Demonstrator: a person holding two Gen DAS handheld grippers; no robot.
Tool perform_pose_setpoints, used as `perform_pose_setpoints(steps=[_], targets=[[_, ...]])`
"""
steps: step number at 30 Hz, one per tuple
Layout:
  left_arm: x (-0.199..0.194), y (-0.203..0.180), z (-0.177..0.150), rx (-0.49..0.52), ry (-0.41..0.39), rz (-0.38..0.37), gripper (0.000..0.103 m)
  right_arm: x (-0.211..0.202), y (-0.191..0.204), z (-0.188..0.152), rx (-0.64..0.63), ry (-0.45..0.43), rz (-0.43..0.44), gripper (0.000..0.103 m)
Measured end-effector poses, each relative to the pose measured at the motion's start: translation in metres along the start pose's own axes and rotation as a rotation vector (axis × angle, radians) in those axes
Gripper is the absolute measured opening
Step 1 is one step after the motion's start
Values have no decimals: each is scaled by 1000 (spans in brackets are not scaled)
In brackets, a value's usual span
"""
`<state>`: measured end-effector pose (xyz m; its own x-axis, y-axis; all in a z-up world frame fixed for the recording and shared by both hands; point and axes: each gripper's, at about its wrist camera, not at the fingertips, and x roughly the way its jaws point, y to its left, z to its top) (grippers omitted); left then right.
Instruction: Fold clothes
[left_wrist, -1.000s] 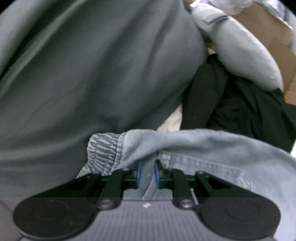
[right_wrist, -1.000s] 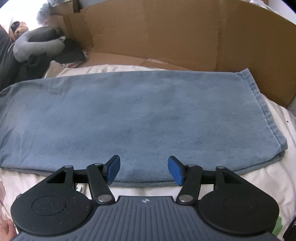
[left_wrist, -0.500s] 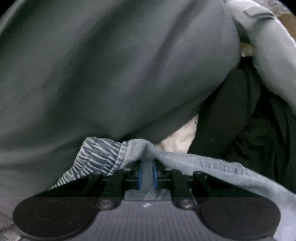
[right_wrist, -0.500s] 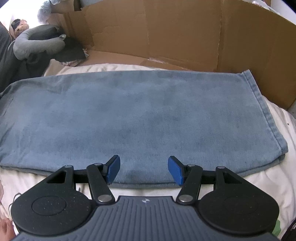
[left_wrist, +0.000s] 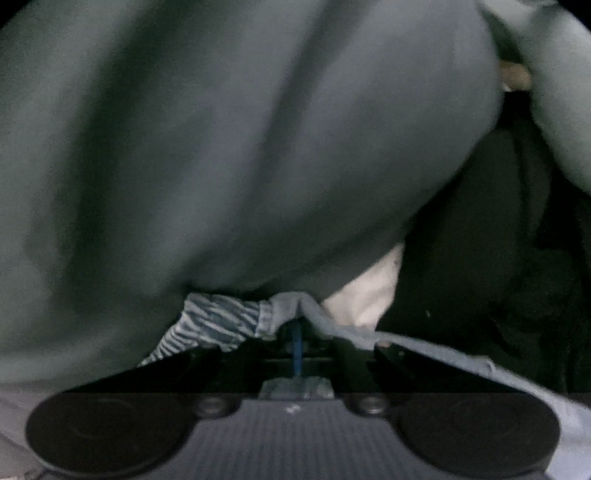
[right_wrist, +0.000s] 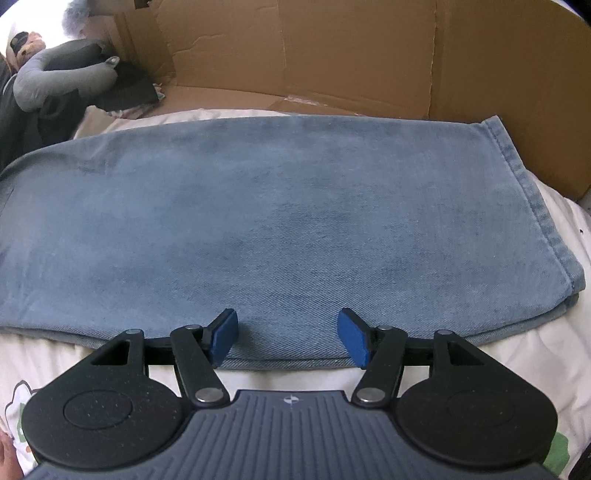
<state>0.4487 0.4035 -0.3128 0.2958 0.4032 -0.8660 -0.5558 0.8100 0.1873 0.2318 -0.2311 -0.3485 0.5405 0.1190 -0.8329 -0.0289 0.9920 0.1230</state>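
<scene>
Pointing steeply down, left gripper (left_wrist: 297, 341) pinching jeans (left_wrist: 291, 308), fingers (left_wrist: 296, 347) together.

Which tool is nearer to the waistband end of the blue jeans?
Left. The left tool is shut on the waistband itself. The right tool, open, hovers over the near edge of the jeans, nearer the hem.

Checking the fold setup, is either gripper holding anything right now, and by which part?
The left gripper is shut on the jeans at a fabric edge beside the striped lining. The right gripper is open, holding nothing.
</scene>
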Motion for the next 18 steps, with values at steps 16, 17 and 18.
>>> perform_pose_setpoints(steps=[16,17,18], targets=[[-77,25,-111,144,-25,-155,30,-27,-44,-8,214,-44,-25,66],[-79,25,-115,139,-14,-171,30,-29,-47,-9,235,-45,-24,66],[-87,24,-125,131,-6,-196,31,-30,-50,-9,254,-47,-23,66]])
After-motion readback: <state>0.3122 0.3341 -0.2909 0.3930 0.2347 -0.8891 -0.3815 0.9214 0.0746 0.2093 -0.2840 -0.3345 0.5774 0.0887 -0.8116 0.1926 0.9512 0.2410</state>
